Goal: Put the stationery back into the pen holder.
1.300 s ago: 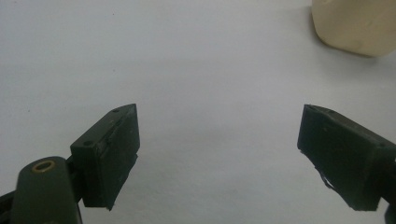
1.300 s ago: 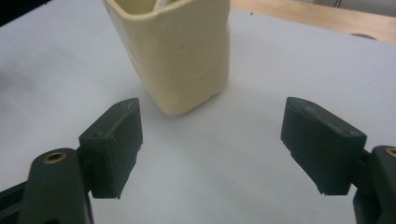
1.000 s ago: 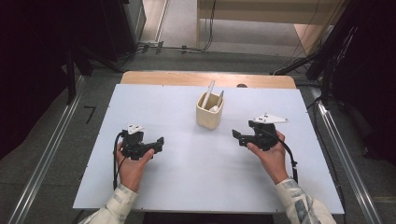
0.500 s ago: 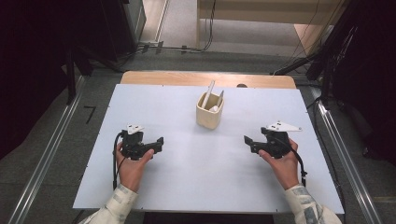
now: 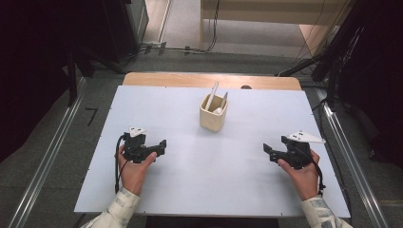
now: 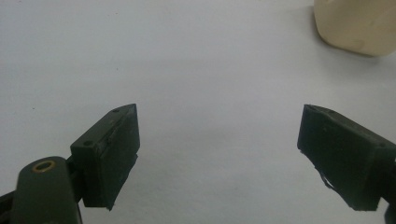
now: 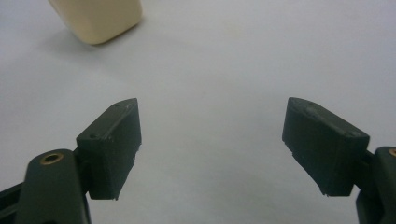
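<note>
Cream cup (image 5: 212, 114) with two white sticks (image 5: 211, 95) stands up at the middle back of the table (image 5: 190, 190), between both wide-open, empty tongs, a bit nearer the left gripper (image 5: 161, 145) than the right gripper (image 5: 267, 151).

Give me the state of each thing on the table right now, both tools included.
Left tool: open, empty, low over the white tabletop.
Right tool: open, empty, well to the right of the holder.
Beige holder: upright, touched by neither tool.
White utensils: standing in the holder, leaning out over its rim.
</note>
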Action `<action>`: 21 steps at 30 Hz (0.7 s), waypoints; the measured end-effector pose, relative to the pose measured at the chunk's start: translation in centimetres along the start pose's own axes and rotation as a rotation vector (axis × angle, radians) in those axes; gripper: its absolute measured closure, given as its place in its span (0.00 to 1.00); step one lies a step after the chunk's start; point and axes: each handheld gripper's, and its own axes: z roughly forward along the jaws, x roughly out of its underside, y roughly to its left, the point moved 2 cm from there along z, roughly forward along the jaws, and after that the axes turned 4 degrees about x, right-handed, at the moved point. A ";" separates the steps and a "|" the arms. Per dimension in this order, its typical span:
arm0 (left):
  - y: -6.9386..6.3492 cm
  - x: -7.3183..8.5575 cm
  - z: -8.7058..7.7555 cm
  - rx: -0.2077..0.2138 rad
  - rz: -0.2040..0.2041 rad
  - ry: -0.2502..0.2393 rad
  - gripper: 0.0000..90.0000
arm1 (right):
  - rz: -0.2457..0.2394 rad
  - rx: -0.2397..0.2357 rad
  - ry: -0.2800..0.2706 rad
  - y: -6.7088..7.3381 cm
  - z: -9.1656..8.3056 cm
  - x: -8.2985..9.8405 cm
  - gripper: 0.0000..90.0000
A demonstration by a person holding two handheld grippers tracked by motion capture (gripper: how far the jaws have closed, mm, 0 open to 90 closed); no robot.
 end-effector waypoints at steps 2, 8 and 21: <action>0.0 0.0 0.0 -0.001 0.001 0.001 0.16 | 0.007 0.011 0.001 -0.4 -0.3 0.3 0.20; -0.1 0.1 -0.1 -0.005 0.007 0.004 0.16 | 0.022 0.035 0.009 -1.3 -0.9 1.1 0.20; 0.6 0.9 -1.0 -0.021 -0.007 -0.001 0.16 | 0.056 0.077 0.007 -3.0 -2.5 2.2 0.20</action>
